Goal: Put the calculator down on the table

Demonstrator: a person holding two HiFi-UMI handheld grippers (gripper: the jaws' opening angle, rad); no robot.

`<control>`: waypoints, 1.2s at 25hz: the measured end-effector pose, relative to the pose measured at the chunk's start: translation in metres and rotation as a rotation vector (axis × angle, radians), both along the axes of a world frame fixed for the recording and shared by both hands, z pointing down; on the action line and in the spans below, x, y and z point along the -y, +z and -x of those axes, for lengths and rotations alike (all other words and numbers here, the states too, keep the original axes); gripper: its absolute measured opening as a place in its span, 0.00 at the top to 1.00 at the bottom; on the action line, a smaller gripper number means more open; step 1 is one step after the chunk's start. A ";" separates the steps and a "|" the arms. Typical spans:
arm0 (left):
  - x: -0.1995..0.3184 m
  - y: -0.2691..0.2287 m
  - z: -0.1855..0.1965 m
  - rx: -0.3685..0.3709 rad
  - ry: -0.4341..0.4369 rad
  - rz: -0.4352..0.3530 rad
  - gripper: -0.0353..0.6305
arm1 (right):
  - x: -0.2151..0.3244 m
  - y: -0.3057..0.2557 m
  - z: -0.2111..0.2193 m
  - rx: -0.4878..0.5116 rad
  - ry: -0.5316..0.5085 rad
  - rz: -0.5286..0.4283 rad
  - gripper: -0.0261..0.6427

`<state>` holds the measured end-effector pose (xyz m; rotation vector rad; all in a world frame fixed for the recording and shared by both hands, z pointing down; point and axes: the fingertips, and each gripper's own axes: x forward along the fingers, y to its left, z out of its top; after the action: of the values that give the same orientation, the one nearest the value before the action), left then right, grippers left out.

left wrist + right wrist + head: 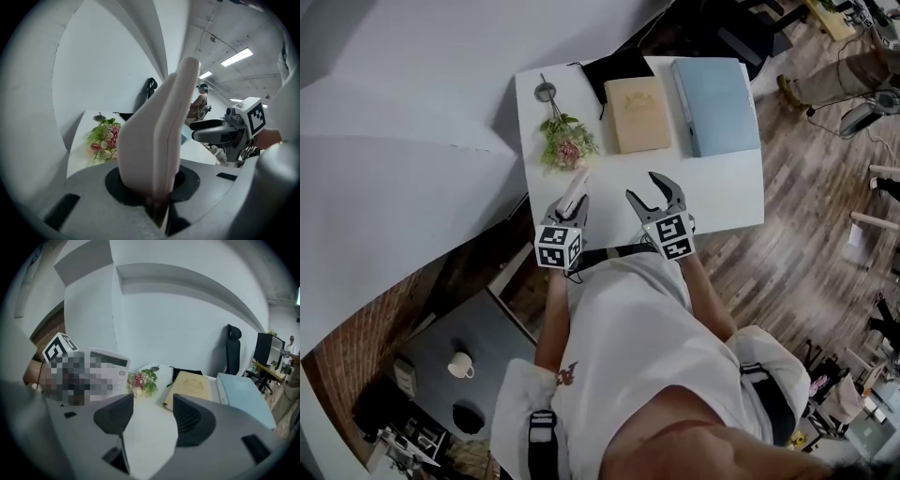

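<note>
A white calculator (575, 192) stands on edge between the jaws of my left gripper (572, 208), which is shut on it. It hangs over the near left part of the white table (722, 187). In the left gripper view the calculator (159, 136) rises steeply out of the jaws and hides much of the table. My right gripper (649, 192) is beside it to the right, open with nothing between its fingers. The right gripper view shows only bare table between the jaws (153, 401), with the calculator (110, 371) off to the left.
A bunch of flowers (565, 142) lies just beyond the calculator. Behind the right gripper lie a tan book (637, 114), a light blue book (714, 105) and a black pouch (614, 67). A white wall borders the table's left side. An office chair (233, 355) stands past the far edge.
</note>
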<state>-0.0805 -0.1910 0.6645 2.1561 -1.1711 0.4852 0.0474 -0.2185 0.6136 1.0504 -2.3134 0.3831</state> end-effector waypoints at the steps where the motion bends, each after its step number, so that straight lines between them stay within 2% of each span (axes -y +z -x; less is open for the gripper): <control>1: -0.001 0.005 -0.001 -0.010 0.006 0.014 0.84 | -0.002 0.004 0.001 -0.004 0.000 0.009 0.56; 9: -0.008 0.034 -0.010 -0.087 0.044 0.097 0.84 | -0.016 0.029 0.014 -0.023 -0.013 0.065 0.56; 30: -0.018 0.087 -0.032 -0.176 0.114 0.255 0.84 | -0.038 0.075 0.019 -0.077 -0.047 0.179 0.56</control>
<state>-0.0487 -0.1726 0.7513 2.0050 -0.8463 0.4571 0.0284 -0.1810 0.6889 0.9058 -2.1860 0.5114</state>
